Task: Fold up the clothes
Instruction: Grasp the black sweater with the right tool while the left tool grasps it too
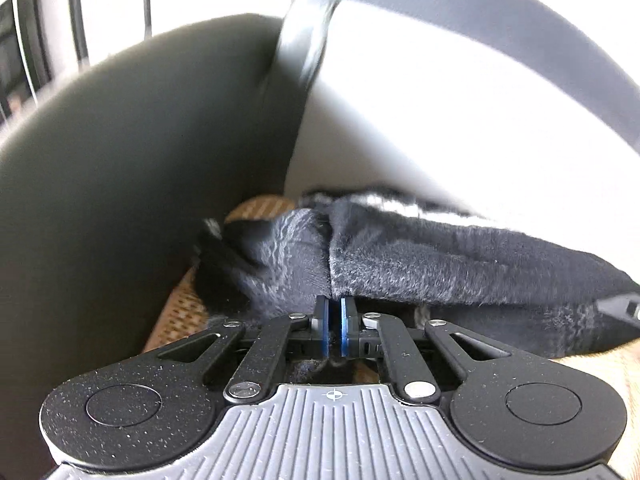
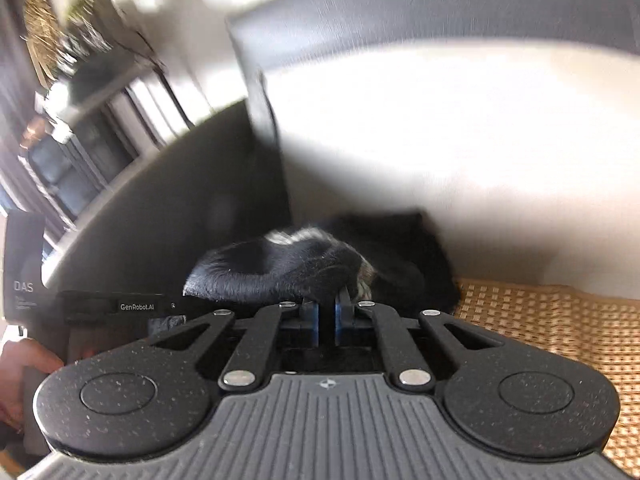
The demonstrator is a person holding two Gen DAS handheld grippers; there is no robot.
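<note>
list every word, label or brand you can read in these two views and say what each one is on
"GenRobot.AI": white print on the black body of the other hand-held gripper, seen at the left of the right wrist view.
"DAS": pale letters on a dark upright panel at the far left edge of the right wrist view.
Smaller lines under "DAS": too small and blurred to read.
Left wrist view: no text.
</note>
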